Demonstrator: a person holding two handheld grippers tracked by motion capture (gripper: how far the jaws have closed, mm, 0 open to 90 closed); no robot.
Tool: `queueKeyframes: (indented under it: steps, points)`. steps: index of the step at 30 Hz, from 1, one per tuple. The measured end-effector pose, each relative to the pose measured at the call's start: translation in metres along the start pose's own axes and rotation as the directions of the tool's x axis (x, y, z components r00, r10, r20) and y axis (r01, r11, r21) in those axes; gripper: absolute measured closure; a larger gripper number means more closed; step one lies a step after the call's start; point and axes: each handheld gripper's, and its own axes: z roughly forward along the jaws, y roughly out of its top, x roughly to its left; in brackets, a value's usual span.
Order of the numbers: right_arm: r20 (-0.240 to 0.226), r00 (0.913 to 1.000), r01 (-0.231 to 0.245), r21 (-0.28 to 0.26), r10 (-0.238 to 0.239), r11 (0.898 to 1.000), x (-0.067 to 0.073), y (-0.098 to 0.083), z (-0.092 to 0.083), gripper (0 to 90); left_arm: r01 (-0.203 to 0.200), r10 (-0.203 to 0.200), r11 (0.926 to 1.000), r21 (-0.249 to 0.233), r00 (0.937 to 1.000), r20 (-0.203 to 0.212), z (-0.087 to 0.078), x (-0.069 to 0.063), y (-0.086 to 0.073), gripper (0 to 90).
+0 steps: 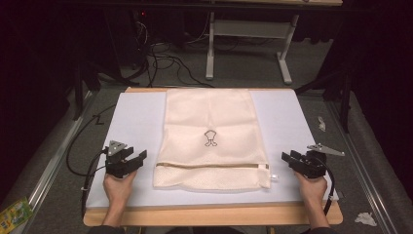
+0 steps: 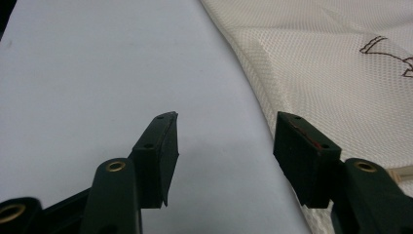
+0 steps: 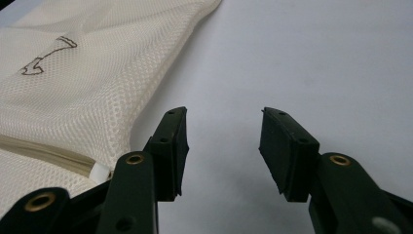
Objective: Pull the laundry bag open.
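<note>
Both grippers sit low over the white mat with jaws spread and nothing between them. Left gripper has the cream mesh laundry bag just to its right; right gripper has it just to its left, near the zipper end.

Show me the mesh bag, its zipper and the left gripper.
mesh bag [image 1: 209,117], high view, upper middle of the cloth.
zipper [image 1: 209,165], high view, middle of the zip line.
left gripper [image 2: 226,141], left gripper view, gap midway between its open jaws.
</note>
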Motion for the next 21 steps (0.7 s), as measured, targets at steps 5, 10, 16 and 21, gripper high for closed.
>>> queueKeyframes:
  steps: [5, 10, 16, 21]
  points:
    - [0.008, 1.0000, 0.006, 0.004, -0.006, 1.000, 0.000, 0.000, 0.006, 53.2, 0.001, -0.001, 1.0000, 0.005, 0.9998, -0.018, 0.005, 0.002, -0.001, 42.5]
    - [0.022, 0.9997, 0.009, 0.012, -0.010, 1.000, 0.000, 0.000, 0.009, 53.3, 0.004, -0.004, 1.0000, 0.004, 0.9996, -0.028, 0.010, 0.003, -0.002, 42.5]
    - [0.041, 0.9991, 0.007, 0.005, -0.007, 1.000, -0.002, 0.000, 0.011, 53.3, 0.017, -0.017, 0.9999, 0.002, 0.9989, -0.043, 0.013, 0.007, -0.005, 42.3]
    - [0.057, 0.9982, 0.018, 0.016, -0.019, 1.000, -0.002, 0.000, 0.014, 52.9, 0.022, -0.022, 0.9997, 0.008, 0.9980, -0.059, 0.016, 0.010, -0.008, 42.0]
